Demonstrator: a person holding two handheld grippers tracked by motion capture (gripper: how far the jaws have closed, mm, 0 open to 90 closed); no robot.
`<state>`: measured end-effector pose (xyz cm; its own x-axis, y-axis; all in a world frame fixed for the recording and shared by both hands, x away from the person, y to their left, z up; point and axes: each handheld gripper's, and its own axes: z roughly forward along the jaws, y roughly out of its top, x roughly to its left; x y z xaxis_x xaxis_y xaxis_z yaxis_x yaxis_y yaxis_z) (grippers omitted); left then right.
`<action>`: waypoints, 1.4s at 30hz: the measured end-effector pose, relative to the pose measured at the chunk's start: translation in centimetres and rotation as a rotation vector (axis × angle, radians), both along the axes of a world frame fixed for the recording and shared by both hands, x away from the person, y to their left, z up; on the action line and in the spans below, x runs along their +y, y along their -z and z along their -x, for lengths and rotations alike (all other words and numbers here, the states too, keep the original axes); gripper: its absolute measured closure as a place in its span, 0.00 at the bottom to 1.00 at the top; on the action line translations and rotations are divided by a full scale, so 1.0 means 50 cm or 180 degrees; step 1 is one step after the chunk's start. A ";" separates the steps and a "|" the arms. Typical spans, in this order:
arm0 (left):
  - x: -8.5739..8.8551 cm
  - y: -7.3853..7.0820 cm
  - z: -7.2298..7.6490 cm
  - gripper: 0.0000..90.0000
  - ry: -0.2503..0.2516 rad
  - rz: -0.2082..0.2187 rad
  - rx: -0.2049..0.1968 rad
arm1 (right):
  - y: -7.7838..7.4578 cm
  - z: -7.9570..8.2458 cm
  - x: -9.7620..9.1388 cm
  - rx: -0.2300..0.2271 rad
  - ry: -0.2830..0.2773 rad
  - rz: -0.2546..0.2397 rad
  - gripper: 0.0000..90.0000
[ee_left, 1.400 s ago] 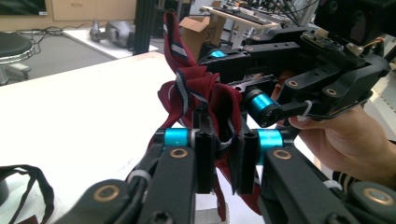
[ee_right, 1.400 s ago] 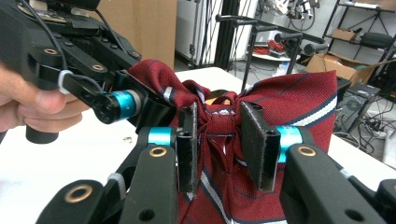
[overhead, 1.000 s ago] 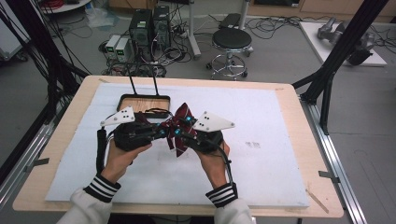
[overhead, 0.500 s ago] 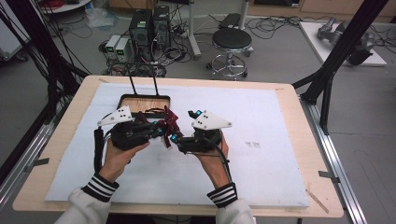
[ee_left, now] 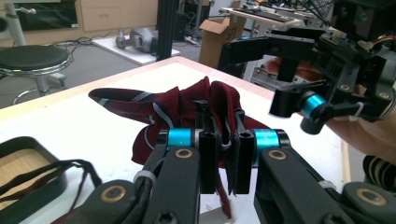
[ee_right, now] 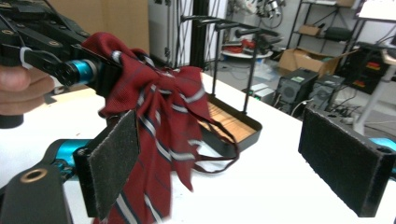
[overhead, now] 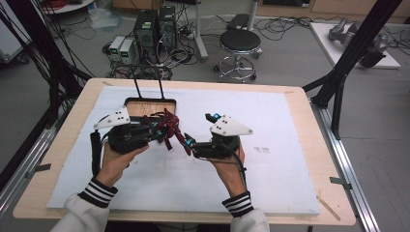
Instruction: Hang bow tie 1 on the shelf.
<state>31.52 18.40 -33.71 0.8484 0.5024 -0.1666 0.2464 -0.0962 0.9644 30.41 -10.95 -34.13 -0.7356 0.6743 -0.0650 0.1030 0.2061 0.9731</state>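
The left gripper point(overhead: 153, 131) holds a dark red bow tie point(overhead: 169, 129) with thin blue and white stripes; in the left gripper view its jaws are pressed together on the folded cloth of the bow tie point(ee_left: 187, 109), which rises above them and spreads toward the far side. The bow tie is lifted above the white sheet point(overhead: 270, 183) that covers the counter point(overhead: 58, 145), and it hangs between the two grippers, near the front edge of a black tray point(overhead: 150, 102) with a wooden bottom and two thin upright rods. In the right gripper view the cloth point(ee_right: 159, 107) falls down from the left gripper point(ee_right: 100, 70) in loose folds, and a thin dark strap hangs from it in a loop toward the tray point(ee_right: 243, 123). The right gripper point(overhead: 198, 131) is just beside the bow tie, on its right side in the high view. Its jaws have just been opening and now stand wide apart; the tail of the bow tie hangs beside the left pad, but the pads do not press on it. Both hands rest low over the sheet, and the striped cuffs of the sleeves point(overhead: 99, 193) are near the person's edge of the counter.
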 end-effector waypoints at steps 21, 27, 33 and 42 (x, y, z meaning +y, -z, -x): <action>0.053 -0.046 -0.014 0.94 -0.0210 -0.0040 -0.0139 | 0.022 0.051 -0.152 -0.0103 0.0403 -0.0111 0.13; 0.059 -0.060 -0.020 0.94 -0.0243 -0.0055 -0.0182 | 0.041 0.075 -0.209 -0.0101 0.0559 -0.0165 0.13; 0.073 -0.075 -0.029 0.94 -0.0301 -0.0072 -0.0226 | 0.067 0.095 -0.265 -0.0075 0.0746 -0.0275 0.13; 0.108 -0.096 -0.043 0.94 -0.0426 -0.0084 -0.0286 | 0.111 0.117 -0.322 -0.0069 0.1018 -0.0367 0.13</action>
<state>33.65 23.79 -28.91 0.7845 0.6151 -0.0782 0.1715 -0.0940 0.9807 24.56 -27.07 -39.70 -0.4848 0.8745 0.0119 0.1237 0.0551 0.9908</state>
